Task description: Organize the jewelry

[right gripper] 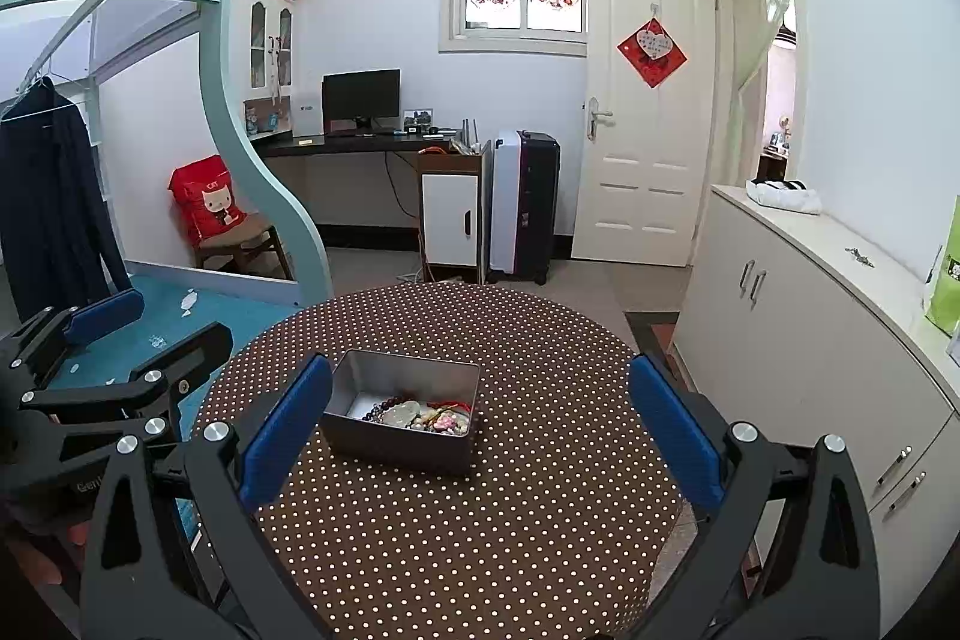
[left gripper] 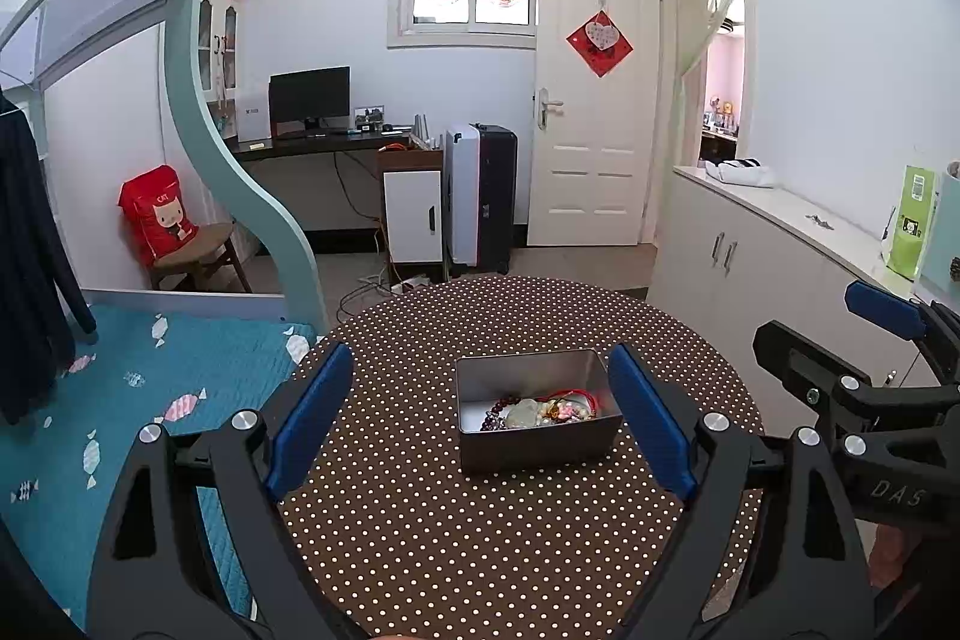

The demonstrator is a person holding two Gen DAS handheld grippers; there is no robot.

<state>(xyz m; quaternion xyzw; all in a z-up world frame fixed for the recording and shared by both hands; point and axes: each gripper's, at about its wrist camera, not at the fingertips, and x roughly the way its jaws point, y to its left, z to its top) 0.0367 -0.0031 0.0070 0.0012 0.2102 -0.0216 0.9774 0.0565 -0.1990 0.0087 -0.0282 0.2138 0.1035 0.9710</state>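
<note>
Grey rectangular metal tin (left gripper: 537, 436) of tangled beaded jewelry (left gripper: 543, 409) on brown polka-dot round table (left gripper: 480, 550), left gripper (left gripper: 480, 424) spread wide and empty, right gripper (right gripper: 480, 430) likewise gaping, nothing held.

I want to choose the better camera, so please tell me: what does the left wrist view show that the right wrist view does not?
Only the left wrist view shows the right gripper from the side and the whole green bag on the counter. Only the right wrist view shows the left gripper from the side and the full hanging dark coat. Both show the open metal tin of jewelry on the dotted table, with both grippers open.
</note>
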